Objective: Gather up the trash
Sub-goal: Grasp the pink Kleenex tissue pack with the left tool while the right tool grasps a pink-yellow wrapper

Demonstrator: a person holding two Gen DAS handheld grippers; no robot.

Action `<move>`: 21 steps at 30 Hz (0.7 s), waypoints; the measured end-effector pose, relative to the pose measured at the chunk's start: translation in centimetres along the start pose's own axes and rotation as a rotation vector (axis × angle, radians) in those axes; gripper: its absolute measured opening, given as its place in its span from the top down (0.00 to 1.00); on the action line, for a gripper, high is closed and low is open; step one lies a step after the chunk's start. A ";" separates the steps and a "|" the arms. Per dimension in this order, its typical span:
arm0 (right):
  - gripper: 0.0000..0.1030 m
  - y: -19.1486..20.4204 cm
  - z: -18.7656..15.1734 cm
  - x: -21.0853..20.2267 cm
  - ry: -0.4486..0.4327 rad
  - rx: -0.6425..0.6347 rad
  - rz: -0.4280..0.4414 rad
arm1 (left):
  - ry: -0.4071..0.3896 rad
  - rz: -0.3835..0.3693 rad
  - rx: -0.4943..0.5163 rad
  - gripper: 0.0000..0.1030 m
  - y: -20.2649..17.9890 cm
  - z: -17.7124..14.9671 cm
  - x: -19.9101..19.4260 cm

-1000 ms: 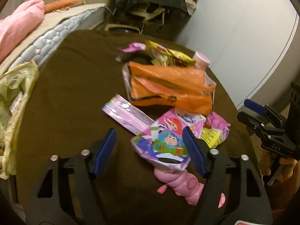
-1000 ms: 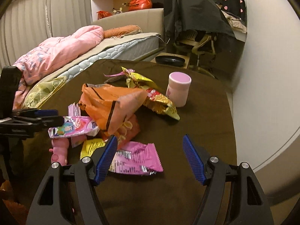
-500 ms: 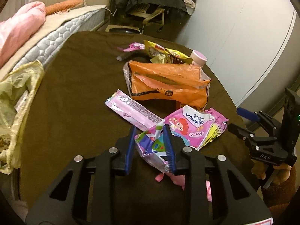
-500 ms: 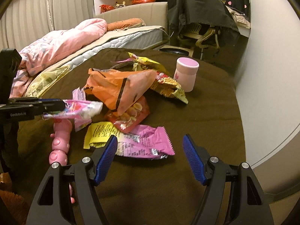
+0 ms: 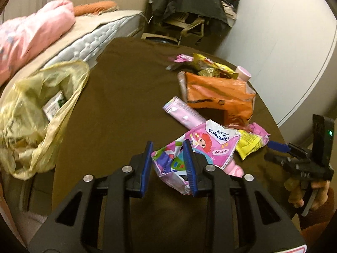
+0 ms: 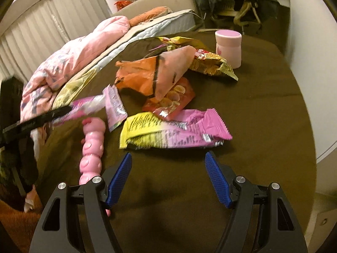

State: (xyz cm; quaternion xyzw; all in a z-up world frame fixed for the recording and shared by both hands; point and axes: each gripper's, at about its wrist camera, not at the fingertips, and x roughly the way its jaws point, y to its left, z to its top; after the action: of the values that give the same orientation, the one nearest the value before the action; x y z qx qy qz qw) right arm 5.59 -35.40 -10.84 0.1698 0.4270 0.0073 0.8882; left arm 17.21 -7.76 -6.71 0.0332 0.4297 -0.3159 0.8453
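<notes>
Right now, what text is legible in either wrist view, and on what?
"HOLA": on the pink cartoon wrapper held in the left gripper.
Blue print along that wrapper's top edge: not readable for certain.
Pink-and-yellow wrapper, before the open right gripper: print blurred.
Orange bag, gold snack bag, pink jar: nothing legible.

I see the brown desk (image 6: 263,109) carrying wrappers around the orange bag (image 6: 147,73), pink jar (image 6: 228,48) behind it.

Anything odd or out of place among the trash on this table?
Yes: a pink toy and a capped pink jar sit among the crumpled wrappers; neither looks like trash. The left gripper grips a cartoon wrapper.
</notes>
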 end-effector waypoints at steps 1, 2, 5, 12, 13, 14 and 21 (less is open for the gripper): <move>0.34 -0.3 0.4 0.4 -0.006 0.020 0.002 | 0.003 0.001 -0.007 0.73 0.2 -0.3 -0.1; 0.34 -0.6 1.0 0.8 -0.011 0.041 0.006 | 0.006 0.000 -0.011 0.73 0.4 -0.6 -0.2; 0.34 -1.2 2.5 1.8 -0.028 0.075 0.017 | 0.024 -0.017 -0.021 0.73 0.7 -1.3 -0.2; 0.59 -0.3 4.1 3.8 -0.022 0.016 0.011 | 0.073 -0.083 0.009 0.67 0.3 -2.5 0.0; 0.70 -0.4 4.1 3.7 -0.024 0.015 0.023 | 0.075 -0.090 0.013 0.66 0.3 -2.4 0.0; 0.75 -0.5 4.1 3.5 -0.026 0.014 0.034 | 0.076 -0.097 0.017 0.63 0.3 -2.5 -0.1; 0.87 -0.5 2.6 1.0 -0.043 -0.040 0.035 | 0.044 -0.135 0.016 0.54 0.5 -1.7 -0.9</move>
State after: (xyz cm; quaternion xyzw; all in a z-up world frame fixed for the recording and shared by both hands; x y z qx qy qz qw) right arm 8.14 -36.50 -10.31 0.1593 0.4045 0.0278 0.9001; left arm 15.90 -6.32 -7.20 0.0181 0.4469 -0.3748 0.8121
